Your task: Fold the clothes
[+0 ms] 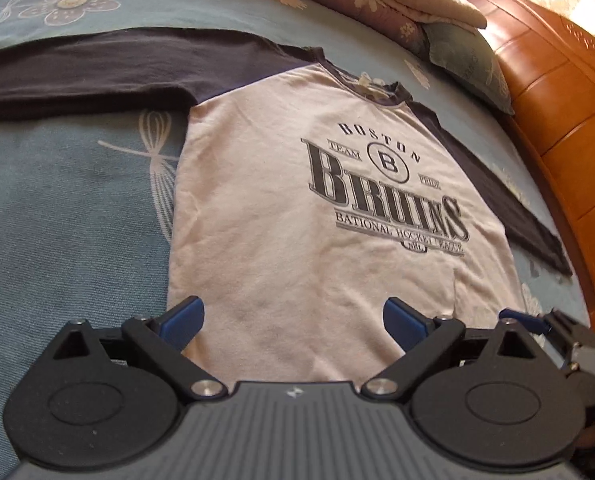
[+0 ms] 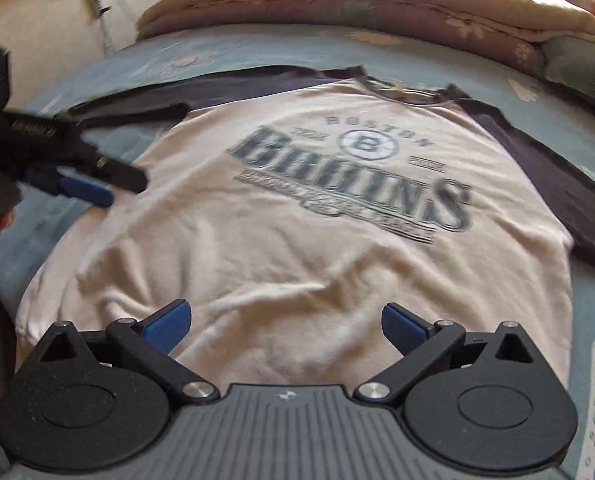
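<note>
Cream shirt (image 1: pixel 297 208) lies flat on blue bedspread (image 1: pixel 65 208); both grippers (image 1: pixel 293 320) (image 2: pixel 285 322) spread, seemingly above its hem.

A bedroom in a home. Beneath and ahead of the left gripper spreads a bed covered by a light blue bedspread (image 1: pixel 57 208) printed with pale flowers and dragonflies. At its far side lies a folded floral quilt (image 2: pixel 361 4) in beige and dusty pink, and to the right of that a greenish pillow (image 1: pixel 469 68). Further right of the left gripper rises an orange-brown padded headboard (image 1: pixel 557 92), stitched in panels, with sunlight falling across its top. Far ahead and left of the right gripper stands a cream wall (image 2: pixel 49 28) with a small white fitting (image 2: pixel 96 2) and a cable hanging from it
</note>
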### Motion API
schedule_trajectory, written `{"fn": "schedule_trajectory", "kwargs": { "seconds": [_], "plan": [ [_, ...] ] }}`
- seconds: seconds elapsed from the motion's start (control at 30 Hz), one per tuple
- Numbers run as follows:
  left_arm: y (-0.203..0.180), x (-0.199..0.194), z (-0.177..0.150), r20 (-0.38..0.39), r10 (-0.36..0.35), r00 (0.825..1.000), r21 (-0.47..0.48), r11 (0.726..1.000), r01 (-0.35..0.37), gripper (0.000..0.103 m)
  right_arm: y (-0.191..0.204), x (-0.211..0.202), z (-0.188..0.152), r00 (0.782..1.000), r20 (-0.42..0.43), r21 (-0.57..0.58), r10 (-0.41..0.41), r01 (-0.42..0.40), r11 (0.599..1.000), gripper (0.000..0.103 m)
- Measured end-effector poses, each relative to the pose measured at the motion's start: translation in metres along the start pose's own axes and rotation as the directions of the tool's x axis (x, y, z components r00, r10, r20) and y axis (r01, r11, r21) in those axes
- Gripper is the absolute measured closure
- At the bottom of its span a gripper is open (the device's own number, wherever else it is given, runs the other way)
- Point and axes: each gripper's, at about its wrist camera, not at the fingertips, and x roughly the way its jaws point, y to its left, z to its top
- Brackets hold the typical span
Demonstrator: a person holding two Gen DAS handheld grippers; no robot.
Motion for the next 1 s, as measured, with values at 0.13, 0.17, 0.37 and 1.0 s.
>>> {"fn": "schedule_trajectory", "kwargs": {
  "seconds": [0.13, 0.17, 0.37, 1.0],
  "plan": [
    [-0.009, -0.002, -0.014, -0.033, 0.036, 0.999, 0.035, 0.999, -0.035, 0.006, -0.023, -0.007, -0.015, 0.996, -0.033, 0.101, -0.078, 0.081, 0.992, 0.0],
    [-0.01, -0.004, -0.018, -0.035, 0.038, 0.999, 0.036, 0.999, -0.037, 0.006, -0.021, -0.006, -0.021, 0.995, -0.04, 0.088, -0.096, 0.099, 0.991, 0.0],
    [-0.022, -0.016, -0.032, -0.033, 0.034, 0.999, 0.054, 0.998, -0.032, 0.005, -0.014, -0.004, -0.039, 0.986, -0.028, 0.102, -0.162, 0.164, 0.981, 0.0],
    [0.024, -0.062, 0.066, 0.081, 0.183, 0.98, 0.213, 0.957, -0.196, 0.003, -0.012, -0.001, -0.037, 0.981, -0.028, 0.125, -0.19, 0.192, 0.973, 0.0]
  ]
}}
